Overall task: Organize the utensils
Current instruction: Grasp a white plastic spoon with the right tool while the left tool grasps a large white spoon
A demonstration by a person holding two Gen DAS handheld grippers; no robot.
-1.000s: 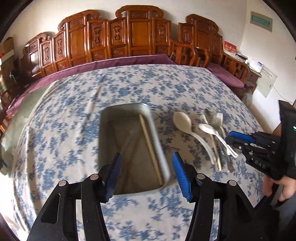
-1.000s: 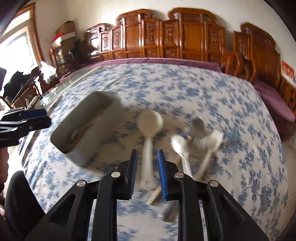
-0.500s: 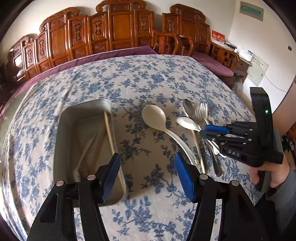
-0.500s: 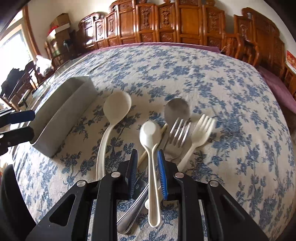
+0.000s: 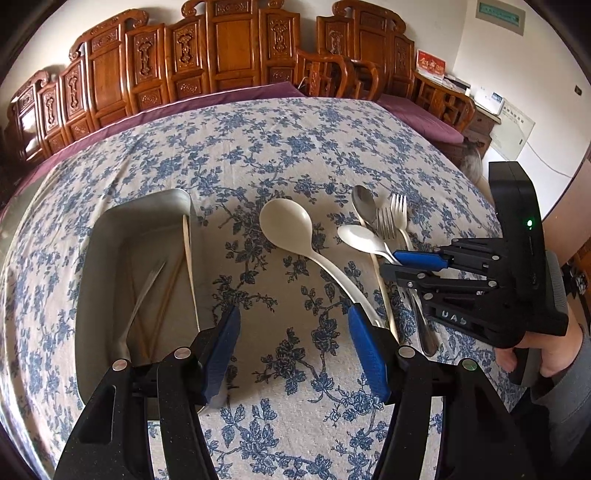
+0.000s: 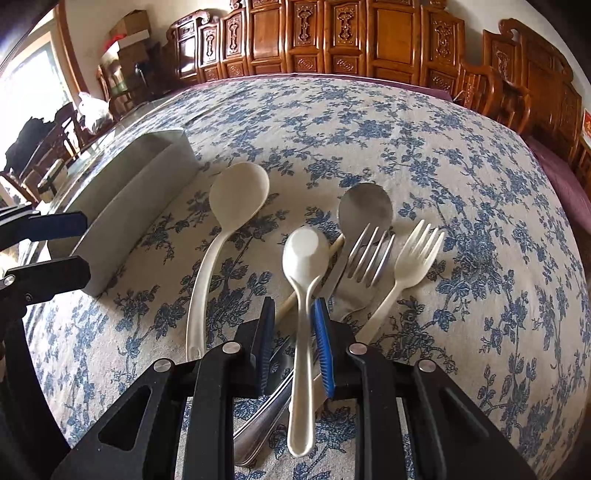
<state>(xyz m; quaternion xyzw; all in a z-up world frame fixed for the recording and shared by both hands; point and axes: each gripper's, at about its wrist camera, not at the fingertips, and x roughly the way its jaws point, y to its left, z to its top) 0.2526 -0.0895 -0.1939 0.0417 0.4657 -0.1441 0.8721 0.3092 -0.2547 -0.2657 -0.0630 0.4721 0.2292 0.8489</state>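
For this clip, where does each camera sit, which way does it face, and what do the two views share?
Left wrist: on the left claw, facing across the floral tablecloth toward carved chairs; its open fingers frame bare cloth beside the metal tray; the right claw and hand show.
Right wrist: on the right claw, low over the utensil pile, its fingers flanking the small white spoon; the left claw's fingertips show.
Shared: tray, large white spoon, forks, tablecloth.

Blue-and-white floral cotton tablecloth (image 5: pixel 295 155) covers the round table. Row of carved reddish-brown wooden chairs (image 5: pixel 221 55) lines the cream wall behind it. Purple cushion (image 5: pixel 417 114) lies on a bench at right. Cardboard boxes (image 6: pixel 127 35) are stacked beside a bright window (image 6: pixel 26 85).
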